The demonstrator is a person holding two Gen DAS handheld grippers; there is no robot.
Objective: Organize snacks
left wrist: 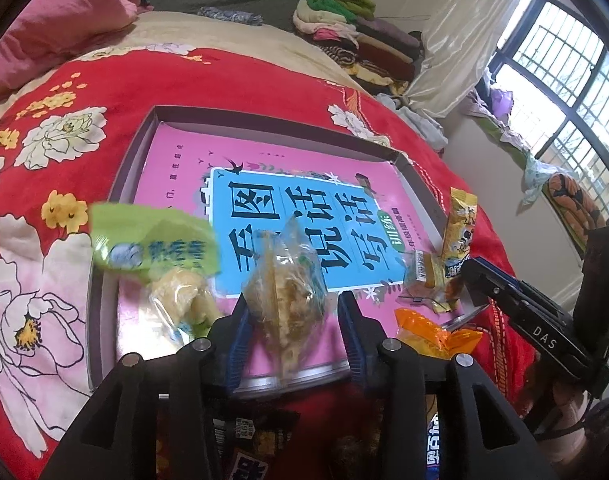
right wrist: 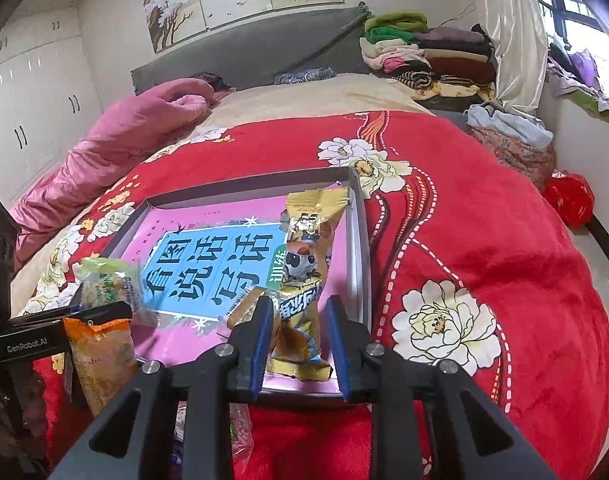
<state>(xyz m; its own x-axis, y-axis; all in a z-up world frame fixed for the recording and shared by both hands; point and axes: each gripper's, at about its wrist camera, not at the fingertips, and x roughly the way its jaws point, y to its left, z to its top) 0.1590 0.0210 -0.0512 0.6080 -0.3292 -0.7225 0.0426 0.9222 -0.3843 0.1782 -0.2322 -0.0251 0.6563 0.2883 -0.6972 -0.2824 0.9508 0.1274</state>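
A grey tray (left wrist: 264, 118) on the red quilt holds a pink and blue book (left wrist: 176, 184). My left gripper (left wrist: 294, 320) is open. A clear pastry packet (left wrist: 288, 288) stands between its pads, and the right pad is clear of it. A green packet (left wrist: 152, 248) lies at the tray's left. My right gripper (right wrist: 300, 336) is narrowly open around a gold cartoon packet (right wrist: 304, 264) lying by the tray's right wall (right wrist: 358, 248); pink shows beside its right pad. A small gold-wrapped snack (right wrist: 244, 308) and an orange packet (right wrist: 100, 360) lie near the front.
Dark snack packets (left wrist: 256, 436) lie on the quilt under my left gripper. A pink duvet (right wrist: 124, 136) and a pile of folded clothes (right wrist: 424, 48) sit at the head of the bed. The bed drops off at the right, where a red bag (right wrist: 568, 200) lies on the floor.
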